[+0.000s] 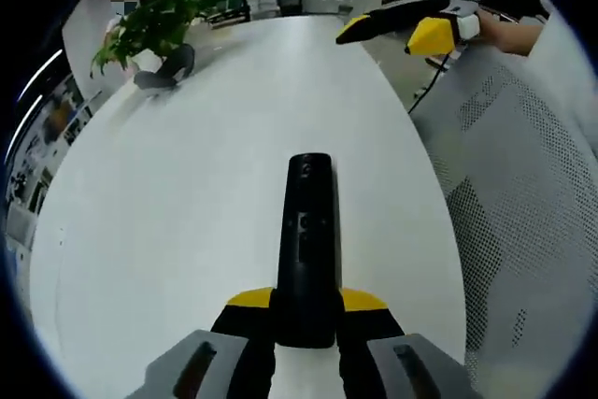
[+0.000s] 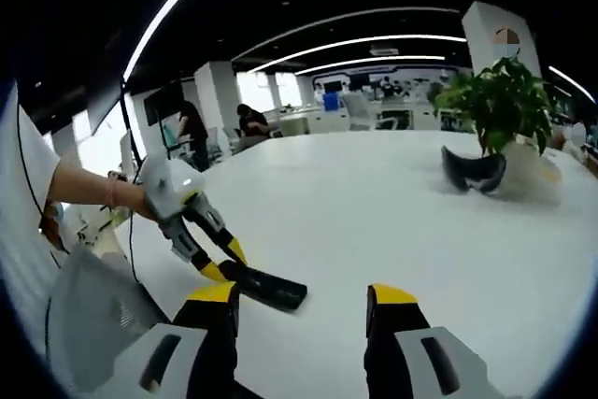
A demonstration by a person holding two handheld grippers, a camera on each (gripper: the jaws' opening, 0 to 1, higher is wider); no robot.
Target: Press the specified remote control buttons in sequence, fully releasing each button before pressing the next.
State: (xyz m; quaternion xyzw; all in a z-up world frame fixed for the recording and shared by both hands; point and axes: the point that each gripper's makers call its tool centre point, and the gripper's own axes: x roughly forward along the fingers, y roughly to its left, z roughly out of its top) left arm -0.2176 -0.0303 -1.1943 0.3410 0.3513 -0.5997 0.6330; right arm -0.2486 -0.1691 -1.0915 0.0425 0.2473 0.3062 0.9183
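A black remote control [image 1: 308, 231] points away from me over the white table [image 1: 187, 212], and my left gripper [image 1: 306, 301] is shut on its near end. In the right gripper view the same remote [image 2: 269, 290] sticks out of the left gripper [image 2: 227, 268], which a hand holds at the left. My right gripper [image 2: 304, 294] is open with nothing between its jaws, hovering above the table [image 2: 374, 221] just right of the remote's tip. In the left gripper view the right gripper [image 1: 397, 27] hangs at the far right, well apart from the remote.
A potted green plant [image 1: 154, 21] [image 2: 500, 100] and a dark headset-like object [image 1: 168, 67] [image 2: 476, 170] stand at the table's far end. A white mesh chair [image 1: 523, 184] [image 2: 93, 315] sits beside the table edge. People and desks are in the background.
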